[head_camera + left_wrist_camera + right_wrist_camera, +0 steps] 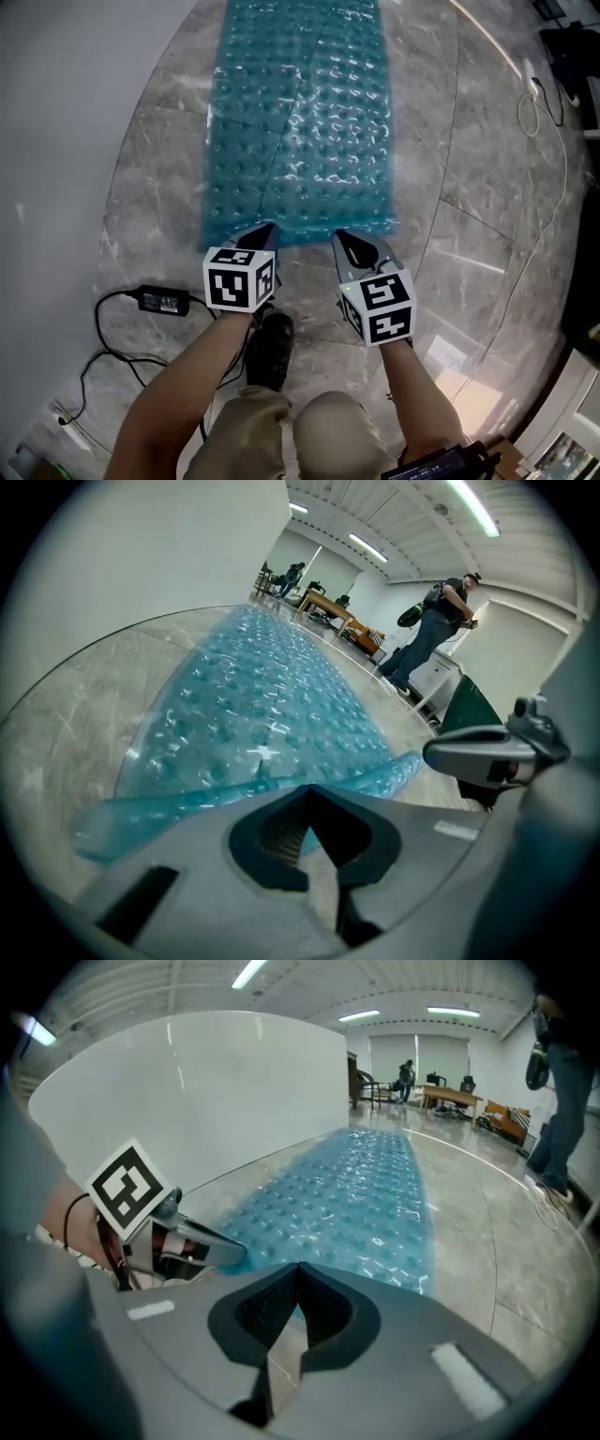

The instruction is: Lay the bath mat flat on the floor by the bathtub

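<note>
A translucent blue bath mat (300,122) with raised bumps lies stretched out on the marble floor beside the white bathtub wall (75,112). My left gripper (266,228) is at the mat's near left corner, shut on the mat's edge. In the left gripper view that edge (187,808) curls up off the floor at the jaw tips (307,789). My right gripper (340,236) hovers just short of the near edge, shut with nothing in it. In the right gripper view the mat (356,1204) lies flat beyond its tips (298,1267).
A black power adapter (164,300) with its cable lies on the floor at the left, near the tub. A thin white cable (544,122) runs along the right. My shoe (270,347) stands just behind the grippers. A person (436,630) stands far off to the right.
</note>
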The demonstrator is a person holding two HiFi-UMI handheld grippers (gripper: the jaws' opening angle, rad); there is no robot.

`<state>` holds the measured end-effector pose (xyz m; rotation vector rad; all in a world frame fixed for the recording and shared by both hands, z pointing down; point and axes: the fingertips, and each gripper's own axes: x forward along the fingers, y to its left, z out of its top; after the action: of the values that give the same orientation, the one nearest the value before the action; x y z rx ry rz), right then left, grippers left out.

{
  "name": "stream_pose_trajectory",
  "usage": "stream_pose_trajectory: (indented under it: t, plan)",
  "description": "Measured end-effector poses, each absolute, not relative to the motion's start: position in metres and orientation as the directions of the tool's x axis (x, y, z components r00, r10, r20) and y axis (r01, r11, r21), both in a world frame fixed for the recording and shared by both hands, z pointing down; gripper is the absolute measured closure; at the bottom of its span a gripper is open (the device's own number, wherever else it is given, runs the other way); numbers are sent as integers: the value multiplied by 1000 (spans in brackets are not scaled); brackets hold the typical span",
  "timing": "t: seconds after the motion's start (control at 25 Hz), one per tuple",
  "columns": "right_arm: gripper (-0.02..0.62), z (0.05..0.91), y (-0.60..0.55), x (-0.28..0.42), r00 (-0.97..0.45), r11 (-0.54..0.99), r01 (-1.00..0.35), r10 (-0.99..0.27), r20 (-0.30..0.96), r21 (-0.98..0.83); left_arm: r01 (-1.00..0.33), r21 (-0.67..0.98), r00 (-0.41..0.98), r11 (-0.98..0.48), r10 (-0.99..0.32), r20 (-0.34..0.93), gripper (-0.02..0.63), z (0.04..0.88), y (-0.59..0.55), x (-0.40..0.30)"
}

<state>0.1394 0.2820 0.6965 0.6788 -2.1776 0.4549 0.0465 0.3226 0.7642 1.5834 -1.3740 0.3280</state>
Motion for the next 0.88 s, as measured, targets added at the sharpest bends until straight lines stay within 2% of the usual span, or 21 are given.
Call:
stream_pose_trajectory:
  t: [0.2,0.32,0.4,0.52,0.68,0.88]
  plan:
    - [589,715,281,116,-580,829,-557,-341,739,-54,-820,553,332,145,-667,667,598,760,353,57]
    - [589,739,288,124,-542,833,-553,-358,760,-2,-752,642,417,150,-646,639,598,743,400,82]
    - [589,754,293,133,-513,831,-556,-350,784,7,-745,653,407,137,-682,608,598,721,430,82]
    - [589,761,313,147,-517,830,-556,-310,798,-38,-798,587,326,133,-725,607,598,695,454,69]
    - [591,774,351,160,-495,843,-538,-334,802,19,-861,495,280,114,-706,650,598,696,467,67]
    - [590,770,362,162,-512,855,-518,-314,800,4,-900,429,242,75,-733,636,598,717,396,58]
